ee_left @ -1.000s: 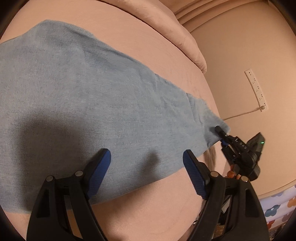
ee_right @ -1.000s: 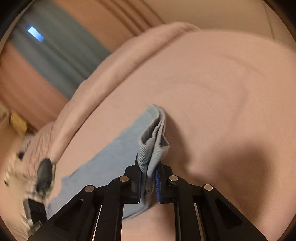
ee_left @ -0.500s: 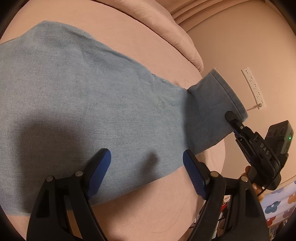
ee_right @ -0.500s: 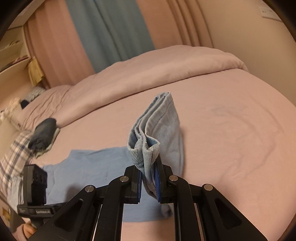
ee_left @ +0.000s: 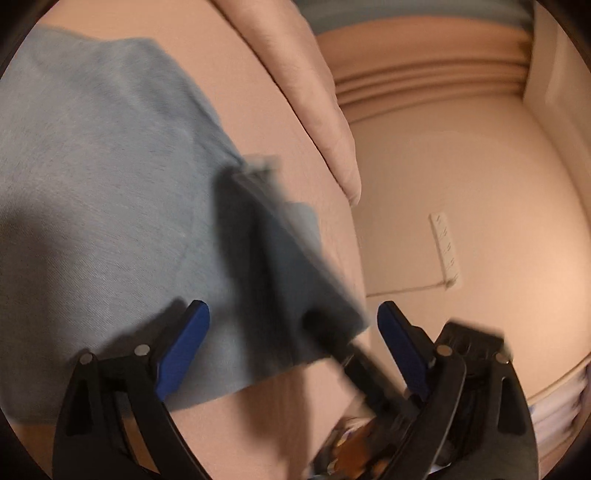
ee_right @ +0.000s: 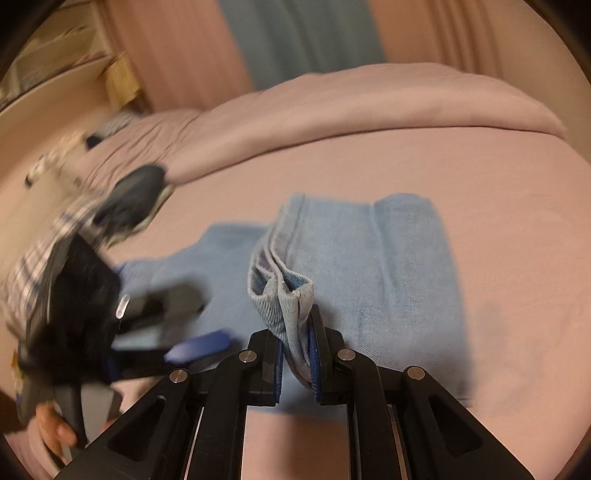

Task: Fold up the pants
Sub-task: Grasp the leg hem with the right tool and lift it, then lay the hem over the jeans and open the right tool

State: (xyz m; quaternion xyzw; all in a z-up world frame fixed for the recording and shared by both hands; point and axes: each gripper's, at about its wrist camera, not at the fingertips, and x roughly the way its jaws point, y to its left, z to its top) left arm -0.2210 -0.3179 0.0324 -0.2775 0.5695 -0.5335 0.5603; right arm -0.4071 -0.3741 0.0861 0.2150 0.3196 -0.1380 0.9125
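Lying spread on the pink bed sheet (ee_right: 480, 155), the light blue pants (ee_right: 388, 266) are seen in both views; most of the denim is laid flat, while one end is lifted clear of the sheet and doubled back above the flat part. That raised end, a bunched hem with its stitched edge showing, is pinched between the blue pads of the right gripper (ee_right: 297, 365), whose jaws are closed narrowly on the cloth. In the left wrist view the same lifted end appears as a dark, blurred flap over the flat denim (ee_left: 103, 177), with the right gripper's black tip blurred at its lower edge. The left gripper (ee_left: 293, 354) is held low over the near edge of the pants, its jaws wide and opening; the denim edge lies below and between the blue pads (ee_left: 181, 347), but no cloth is pressed by them. In the right wrist view the left gripper is shown blurred at the left, with part of a hand (ee_right: 55, 430) beneath it. A folded pink duvet (ee_right: 369, 107) is ranged along the far side of the bed. A dark rolled item (ee_right: 133, 201) rests on plaid cloth (ee_right: 33, 266) at the left. A white power strip (ee_left: 445, 251) is fixed to the wall, and pink and blue curtains (ee_right: 295, 33) hang behind.
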